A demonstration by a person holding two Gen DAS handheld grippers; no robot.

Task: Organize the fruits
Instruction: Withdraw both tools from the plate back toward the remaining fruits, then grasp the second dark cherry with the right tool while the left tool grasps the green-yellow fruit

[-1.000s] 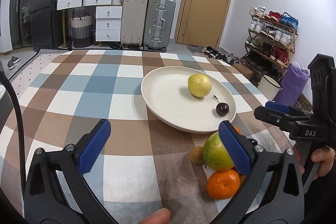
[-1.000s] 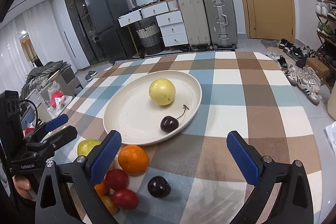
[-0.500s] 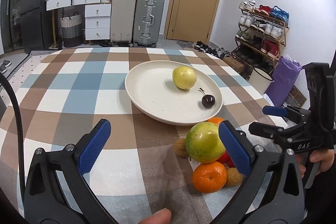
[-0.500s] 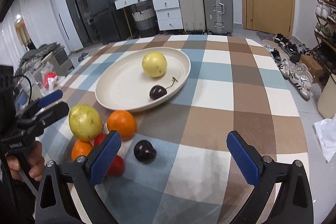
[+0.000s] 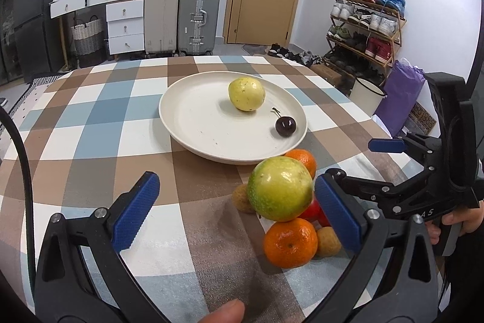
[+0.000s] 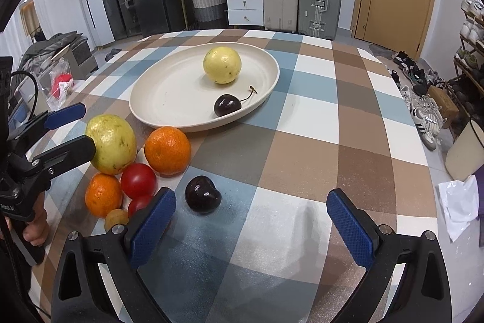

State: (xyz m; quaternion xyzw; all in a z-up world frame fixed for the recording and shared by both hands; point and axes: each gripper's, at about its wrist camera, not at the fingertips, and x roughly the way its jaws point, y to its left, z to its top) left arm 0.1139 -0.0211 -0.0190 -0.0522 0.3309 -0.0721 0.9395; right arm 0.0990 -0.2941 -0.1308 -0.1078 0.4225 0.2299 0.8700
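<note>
Hovering over the checked tabletop, left claw spread wide, nothing gripped; green-yellow fruit sits just inside its right finger, on a pile with two oranges, red fruits and small brown ones. Right claw also released and empty, dark cherry just ahead of its left finger, the same pile further left. Cream plate lies beyond both claws, carrying a yellow fruit and a stemmed cherry.
</note>
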